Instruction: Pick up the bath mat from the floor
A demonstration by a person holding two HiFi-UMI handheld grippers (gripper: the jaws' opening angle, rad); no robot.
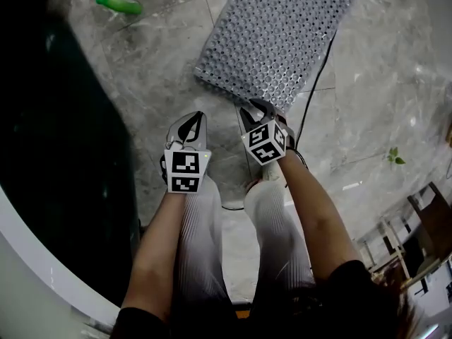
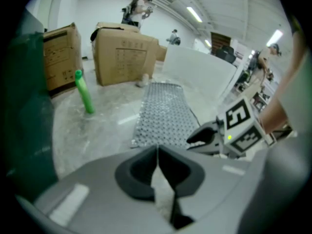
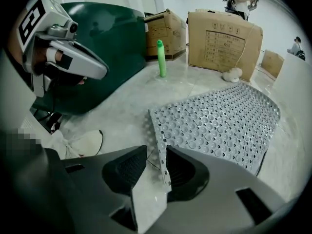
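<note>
While my right gripper (image 3: pixel 156 154) stands with its jaws apart around the near edge of the bath mat (image 3: pixel 219 123), which lies on the grey floor (image 1: pixel 162 83), my left gripper (image 2: pixel 157 149) is closed on nothing just left of it. I can't see into the far cardboard boxes (image 2: pixel 124 52). Left of the mat, open floor reaches the dark green tub (image 3: pixel 107 43), apart from an upright green bottle (image 2: pixel 84 92).

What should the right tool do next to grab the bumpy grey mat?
Probably close the right tool on the near edge of the grey bumpy rubber bath mat. Its jaws stand apart, and the mat's edge shows between them, not yet pinched. The left tool is shut and short of the mat, so the right one is better placed.
</note>
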